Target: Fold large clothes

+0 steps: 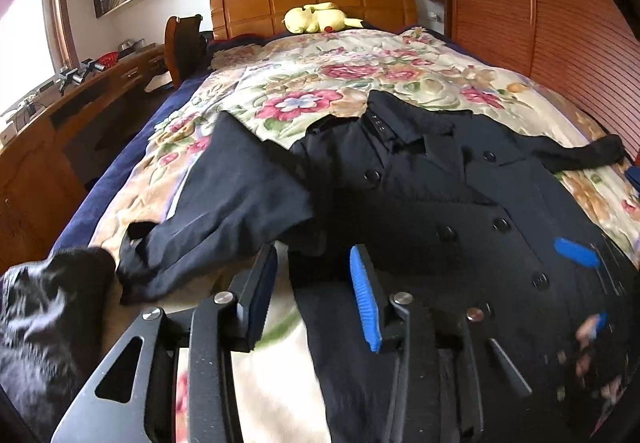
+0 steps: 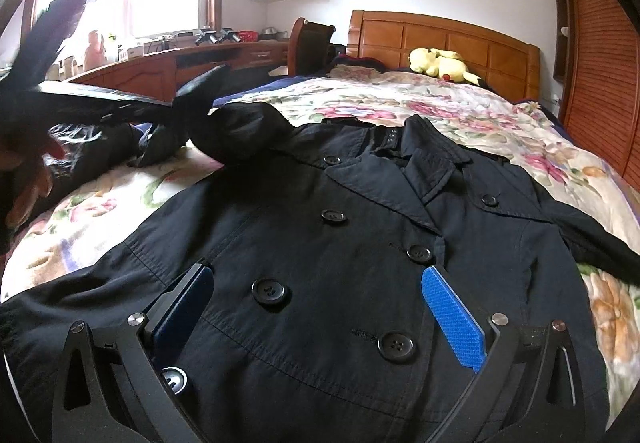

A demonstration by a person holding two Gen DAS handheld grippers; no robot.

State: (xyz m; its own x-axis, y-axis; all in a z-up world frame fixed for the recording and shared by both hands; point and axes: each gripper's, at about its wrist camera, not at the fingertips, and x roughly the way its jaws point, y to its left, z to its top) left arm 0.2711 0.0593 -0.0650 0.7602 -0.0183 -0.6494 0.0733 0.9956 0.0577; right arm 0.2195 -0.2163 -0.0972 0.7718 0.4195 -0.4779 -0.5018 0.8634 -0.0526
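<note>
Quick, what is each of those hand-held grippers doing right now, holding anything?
Left hand-held gripper: open, empty, above the coat's edge.
Right hand-held gripper: open wide, resting over the coat front, gripping nothing.

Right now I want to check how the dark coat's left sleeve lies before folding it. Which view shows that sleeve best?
The left wrist view: the dark navy double-breasted coat's left sleeve lies spread across the floral quilt, cuff included. The right wrist view shows only the sleeve's bunched shoulder end, partly hidden behind a blurred dark shape.

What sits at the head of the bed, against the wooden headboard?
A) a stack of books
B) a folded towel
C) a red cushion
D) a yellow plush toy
D: a yellow plush toy lies against the wooden headboard, beyond the dark double-breasted coat spread on the floral bedspread.
</note>
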